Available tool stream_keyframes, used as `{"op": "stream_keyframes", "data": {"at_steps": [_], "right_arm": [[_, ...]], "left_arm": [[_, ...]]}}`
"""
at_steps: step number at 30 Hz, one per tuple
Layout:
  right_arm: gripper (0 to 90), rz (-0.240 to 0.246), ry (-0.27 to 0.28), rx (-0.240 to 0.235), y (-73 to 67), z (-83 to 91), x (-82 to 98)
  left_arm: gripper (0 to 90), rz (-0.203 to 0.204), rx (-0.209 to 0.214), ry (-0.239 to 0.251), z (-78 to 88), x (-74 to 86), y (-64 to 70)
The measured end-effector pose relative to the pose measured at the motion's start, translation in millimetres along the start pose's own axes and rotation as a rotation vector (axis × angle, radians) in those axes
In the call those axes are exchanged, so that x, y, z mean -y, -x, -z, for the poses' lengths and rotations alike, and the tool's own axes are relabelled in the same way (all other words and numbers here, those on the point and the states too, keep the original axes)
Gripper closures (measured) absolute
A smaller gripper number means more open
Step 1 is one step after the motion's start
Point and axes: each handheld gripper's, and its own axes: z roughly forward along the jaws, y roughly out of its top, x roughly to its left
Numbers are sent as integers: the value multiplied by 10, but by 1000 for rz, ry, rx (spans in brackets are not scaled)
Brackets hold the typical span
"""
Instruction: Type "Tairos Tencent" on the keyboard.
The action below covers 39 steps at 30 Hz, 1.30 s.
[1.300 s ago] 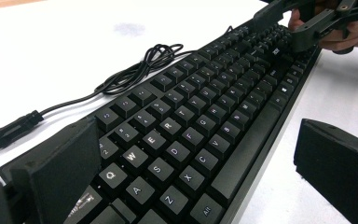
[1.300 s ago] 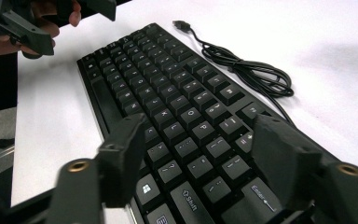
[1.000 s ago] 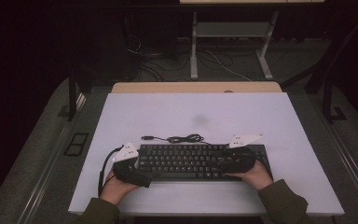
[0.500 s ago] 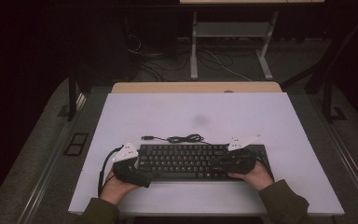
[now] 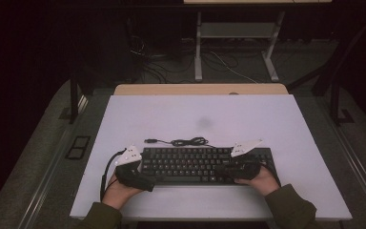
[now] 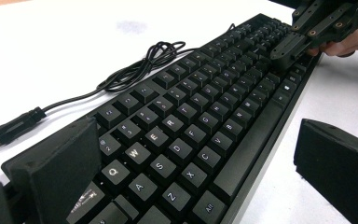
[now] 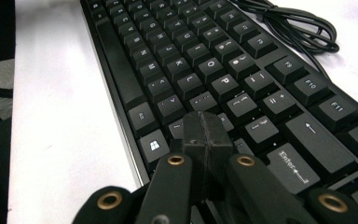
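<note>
A white table point(image 5: 276, 119) carries a black keyboard point(image 5: 205, 164), lying flat near the person's edge with its long side parallel to that edge. The keyboard's black cable point(image 5: 186, 141) lies coiled loosely on the table just behind the keyboard's rear edge, ending in a plug point(image 6: 2, 132) that rests on the bare surface toward the left. The left gripper point(image 5: 140, 174) sits at the keyboard's left end, held in the left hand point(image 5: 119, 193); in the left gripper view its jaws stand wide apart, one pad over the keyboard's left rear corner near the Q key, the other off the front edge above the table, gripping nothing. The right gripper point(image 7: 207, 135) is over the keys at the right part of the keyboard, held in the right hand point(image 5: 262, 179); in the right gripper view its jaws are pressed together with nothing between them, tips just above or possibly touching the keys beside the Enter key; contact cannot be confirmed
</note>
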Motion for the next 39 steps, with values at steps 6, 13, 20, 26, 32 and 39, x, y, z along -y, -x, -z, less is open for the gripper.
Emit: {"op": "stream_keyframes", "data": {"at_steps": [6, 13, 20, 26, 32, 39], "right_arm": [[894, 6, -11, 4, -2, -8, 6], [895, 14, -23, 12, -10, -22, 21], [895, 12, -23, 13, -12, -20, 24], [895, 11, -22, 12, -10, -19, 26], [895, 11, -22, 13, -13, -20, 25], [895, 12, -21, 13, -13, -21, 28]], "left_arm": [[0, -1, -1, -3, -8, -1, 4], [0, -3, -2, -5, -25, -16, 12], [0, -7, -3, -16, -54, -46, 25], [4, 10, 7, -10, -96, -98, 21], [10, 10, 14, -7, -157, -189, 11], [11, -3, 15, -20, -224, -253, 2]]}}
